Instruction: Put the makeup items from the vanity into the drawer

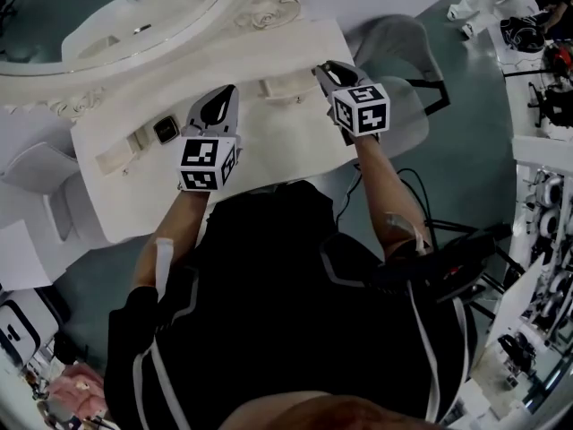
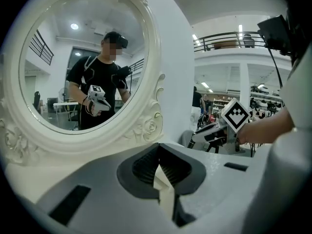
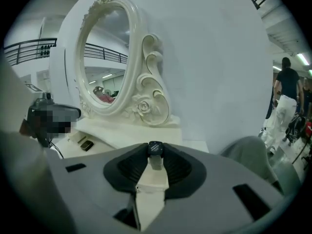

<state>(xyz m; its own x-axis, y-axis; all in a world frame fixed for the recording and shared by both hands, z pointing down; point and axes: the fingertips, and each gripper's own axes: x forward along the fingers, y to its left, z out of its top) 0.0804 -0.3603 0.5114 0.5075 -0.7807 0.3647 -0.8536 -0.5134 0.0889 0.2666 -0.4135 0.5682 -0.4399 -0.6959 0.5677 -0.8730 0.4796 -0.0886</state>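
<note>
Grippers both above white vanity (image 1: 277, 146), facing oval mirror (image 2: 83, 62); L gripper (image 1: 226, 97) pressed together at tips, nothing btwn; R gripper (image 1: 327, 68) pinching small black-capped tube (image 3: 155, 150) at its tips, tube upright, off the tabletop; dark compact (image 1: 166, 130) lies on vanity, just left of L gripper.

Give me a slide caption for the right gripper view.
Right claw pinches a small black-capped item in front of the ornate mirror.
</note>
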